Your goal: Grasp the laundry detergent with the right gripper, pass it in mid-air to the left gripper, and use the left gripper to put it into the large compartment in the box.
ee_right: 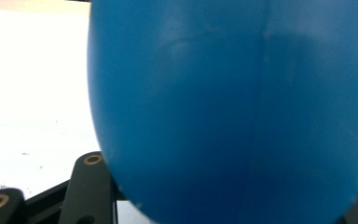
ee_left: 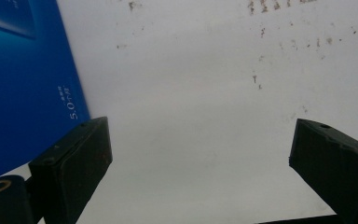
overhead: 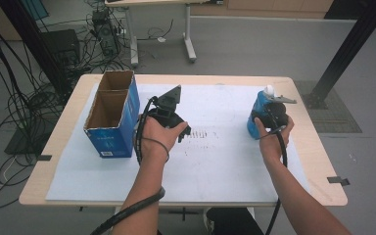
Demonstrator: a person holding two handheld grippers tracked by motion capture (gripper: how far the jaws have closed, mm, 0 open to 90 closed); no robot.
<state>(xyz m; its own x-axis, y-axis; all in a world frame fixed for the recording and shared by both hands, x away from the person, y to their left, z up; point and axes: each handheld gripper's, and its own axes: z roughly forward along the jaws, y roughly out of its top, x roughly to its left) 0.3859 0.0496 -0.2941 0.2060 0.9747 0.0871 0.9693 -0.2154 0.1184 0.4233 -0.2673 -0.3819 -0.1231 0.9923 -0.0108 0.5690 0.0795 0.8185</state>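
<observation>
The right claw (overhead: pixel 269 113) is closed on a blue bottle (overhead: pixel 258 113), which stands upright on the white sheet (overhead: pixel 225 161) near the right edge of the desk (overhead: pixel 323 186). Its white cap (overhead: pixel 269 90) rises just above the claw. In the right gripper view the bottle's rounded blue body (ee_right: pixel 233 112) sits right up against the claw, pressed between the jaws.

The left claw (overhead: pixel 176 128) is open and holds nothing. It hangs over the white sheet, well apart from the bottle. In the left gripper view its two black jaws stand wide apart with bare, speckled sheet (ee_left: pixel 200 116) between them. Just to the left of this claw stands a blue cardboard box (overhead: pixel 112 122), open at the top and split into two compartments; its blue side (ee_left: pixel 23 84) shows close beside the claw's left jaw.
</observation>
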